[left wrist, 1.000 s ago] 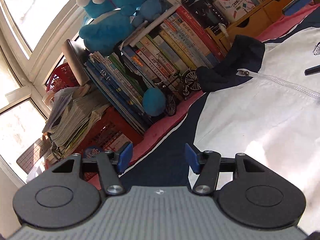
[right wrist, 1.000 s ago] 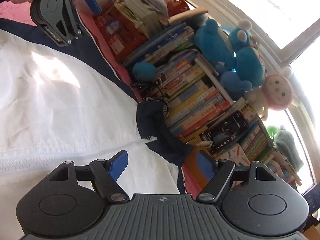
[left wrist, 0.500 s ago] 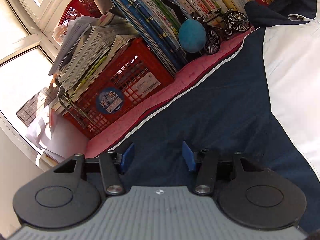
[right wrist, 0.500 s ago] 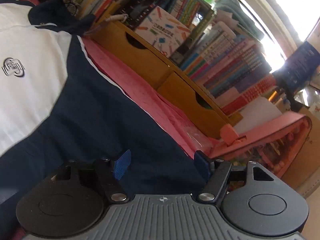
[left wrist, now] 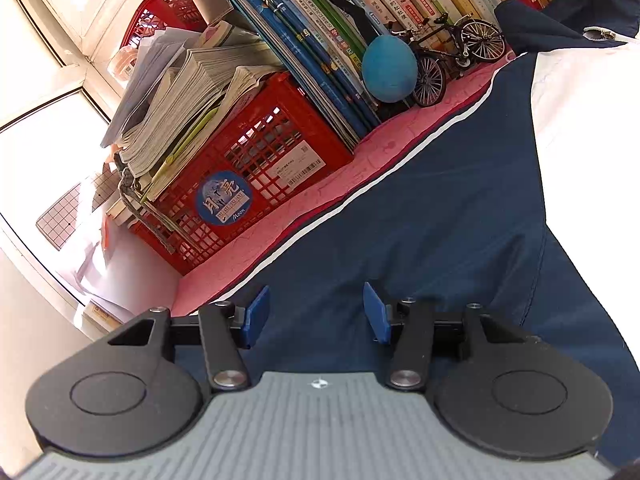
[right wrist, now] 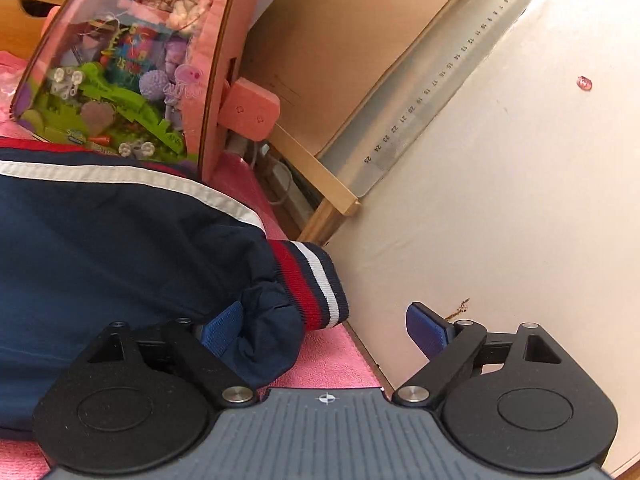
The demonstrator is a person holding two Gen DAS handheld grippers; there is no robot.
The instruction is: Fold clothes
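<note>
Left wrist view: the jacket (left wrist: 420, 216) is spread flat beneath the left gripper (left wrist: 316, 316), whose jaws are parted and empty. Right gripper (right wrist: 326, 328), likewise parted, is straddling the ribbed cuff (right wrist: 310, 284). Soft, light, probably slippery fabric; best pinched at the cuff.

A red crate (left wrist: 256, 184) and leaning books (left wrist: 320, 40) wall the far edge — open room only over the jacket (left wrist: 420, 220).

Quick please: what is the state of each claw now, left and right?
Left claw: open, above the navy sleeve, holding nothing.
Right claw: open, at the striped cuff, not gripping.
</note>
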